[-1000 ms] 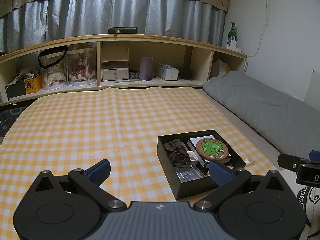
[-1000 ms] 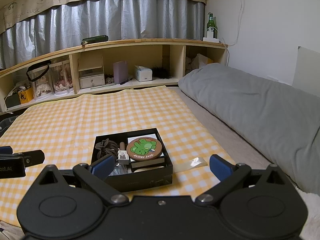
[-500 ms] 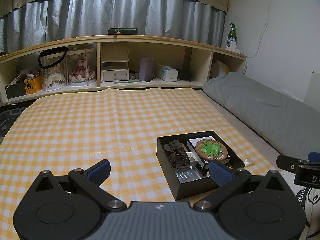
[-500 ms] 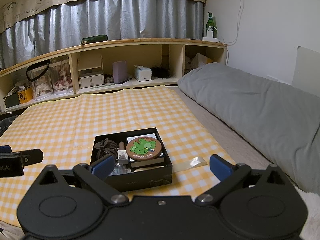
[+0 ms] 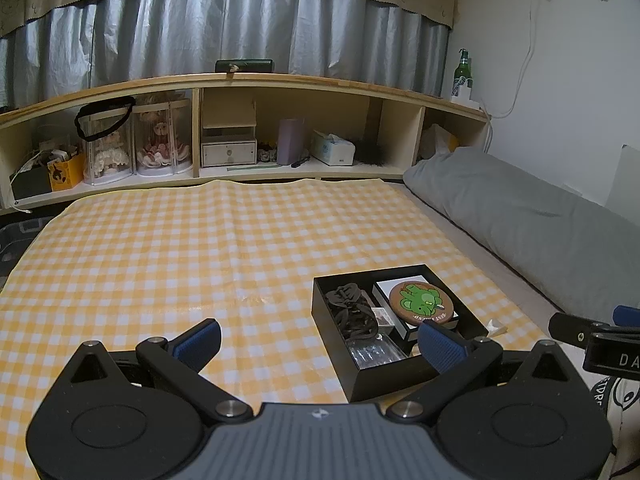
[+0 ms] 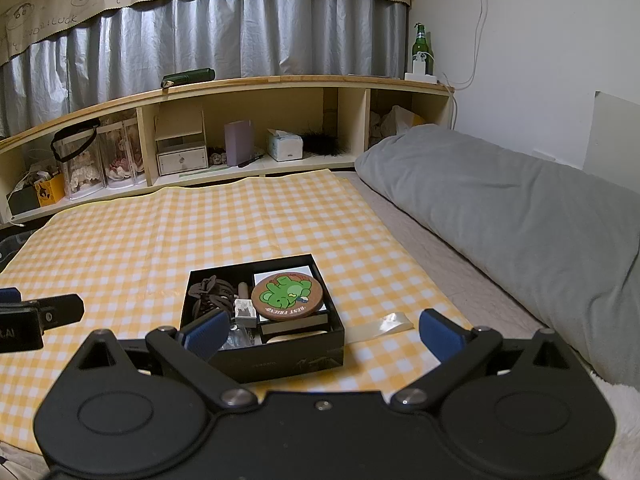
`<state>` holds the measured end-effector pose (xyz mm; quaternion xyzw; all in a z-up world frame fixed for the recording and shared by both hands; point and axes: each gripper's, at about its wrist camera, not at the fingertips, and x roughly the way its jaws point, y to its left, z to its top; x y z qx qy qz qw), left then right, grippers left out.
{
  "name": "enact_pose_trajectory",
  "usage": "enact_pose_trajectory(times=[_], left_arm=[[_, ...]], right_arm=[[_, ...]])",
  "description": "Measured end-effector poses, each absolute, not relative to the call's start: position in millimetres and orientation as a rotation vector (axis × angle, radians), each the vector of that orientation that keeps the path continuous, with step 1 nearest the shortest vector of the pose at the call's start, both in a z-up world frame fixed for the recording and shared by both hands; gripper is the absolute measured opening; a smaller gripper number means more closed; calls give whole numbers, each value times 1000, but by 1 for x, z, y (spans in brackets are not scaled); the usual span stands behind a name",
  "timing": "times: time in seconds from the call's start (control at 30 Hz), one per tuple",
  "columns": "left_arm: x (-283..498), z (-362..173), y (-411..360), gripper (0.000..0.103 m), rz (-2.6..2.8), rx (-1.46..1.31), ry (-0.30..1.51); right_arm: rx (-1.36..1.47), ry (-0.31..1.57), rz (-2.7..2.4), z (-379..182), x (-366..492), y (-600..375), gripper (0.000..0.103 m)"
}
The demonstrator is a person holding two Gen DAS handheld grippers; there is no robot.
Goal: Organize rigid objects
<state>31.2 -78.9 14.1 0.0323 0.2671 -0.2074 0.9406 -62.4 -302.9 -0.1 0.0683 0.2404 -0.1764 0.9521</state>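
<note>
While both grippers are hovering with fingers spread and empty, I am seeing the black box (image 6: 262,320) sitting near the checked cloth's (image 6: 160,236) front right corner. It is lying dead ahead of my right gripper (image 6: 322,330), off to the right of my left gripper (image 5: 318,344), so the right is nearer.

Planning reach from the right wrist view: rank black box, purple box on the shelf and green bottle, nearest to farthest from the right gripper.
1. black box, just ahead of the right gripper, on the checked cloth.
2. purple box, in the middle shelf bay.
3. green bottle, atop the shelf, far right.
</note>
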Motion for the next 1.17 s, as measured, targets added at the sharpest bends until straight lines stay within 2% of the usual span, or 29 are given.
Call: enact_pose_trajectory(times=[1.17], left_arm=[[31, 14, -78, 103, -418, 63, 540]], right_arm=[[141, 491, -359, 0, -62, -304, 102]])
